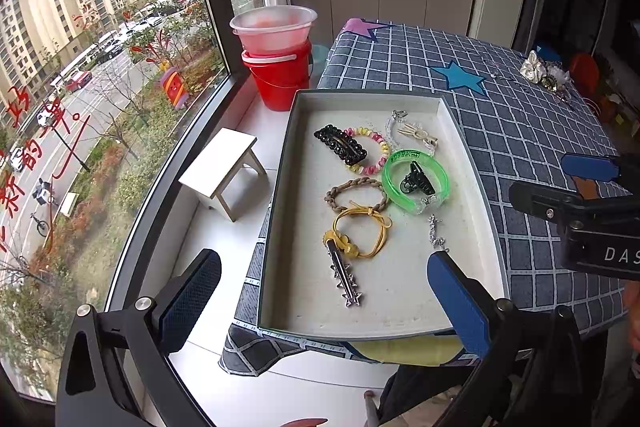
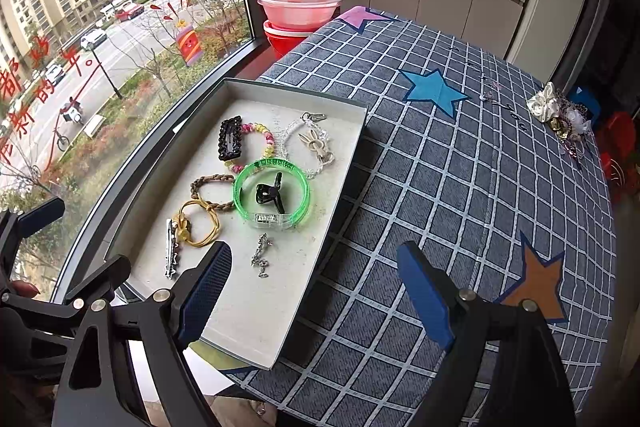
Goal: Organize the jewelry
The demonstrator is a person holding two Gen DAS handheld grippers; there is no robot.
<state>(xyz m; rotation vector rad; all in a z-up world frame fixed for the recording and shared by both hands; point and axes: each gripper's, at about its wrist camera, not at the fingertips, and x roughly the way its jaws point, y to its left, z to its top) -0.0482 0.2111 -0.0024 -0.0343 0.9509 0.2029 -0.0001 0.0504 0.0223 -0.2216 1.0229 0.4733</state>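
A shallow grey tray [image 1: 288, 163] [image 2: 352, 131] on the checked table holds jewelry: a black hair clip [image 1: 340, 143] [image 2: 230, 138], a green bangle [image 1: 416, 181] [image 2: 271, 193] with a black claw clip inside, a braided tie [image 1: 355, 193], a yellow tie [image 1: 360, 233] [image 2: 198, 225], a silver spiked clip [image 1: 344, 279] [image 2: 171, 253] and a small silver chain [image 1: 437, 233] [image 2: 261, 255]. A loose pile of jewelry [image 1: 546, 73] [image 2: 560, 117] lies at the table's far right. My left gripper [image 1: 324, 291] is open and empty above the tray's near end. My right gripper [image 2: 316, 287] is open and empty over the tray's right edge.
A red bucket with a clear basin [image 1: 276, 55] [image 2: 300, 7] stands on the window ledge behind the tray. A small white stool [image 1: 224, 173] sits left of the table. The window runs along the left. Cabinets stand at the back.
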